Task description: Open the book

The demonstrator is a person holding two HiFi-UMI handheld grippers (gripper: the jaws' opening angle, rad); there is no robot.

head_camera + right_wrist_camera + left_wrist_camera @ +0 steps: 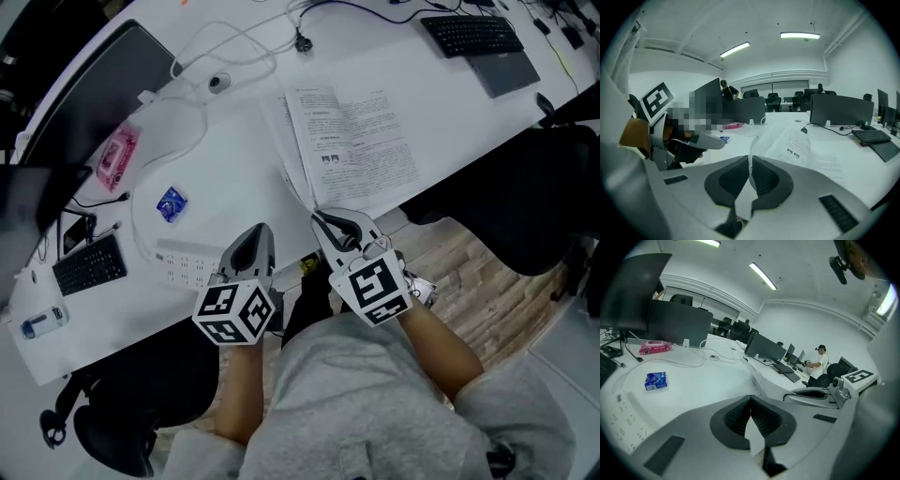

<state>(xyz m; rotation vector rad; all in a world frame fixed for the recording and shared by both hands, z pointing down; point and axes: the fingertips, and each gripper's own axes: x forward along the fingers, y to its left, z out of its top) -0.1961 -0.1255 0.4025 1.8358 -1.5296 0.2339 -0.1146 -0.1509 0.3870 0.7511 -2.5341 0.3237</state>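
Note:
The book lies open on the white desk, its printed pages facing up. My right gripper is at the book's near edge, over the desk edge. In the right gripper view its jaws are shut on the edge of one thin page, which curls up from the jaws and bends over to the printed spread. My left gripper hovers just left of it over the desk's near edge, apart from the book. Its jaws are shut with nothing in them.
A blue packet and a pink packet lie left of the book, with a looping white cable behind. A dark monitor stands far left. Keyboards lie at back right and near left. A black chair stands right.

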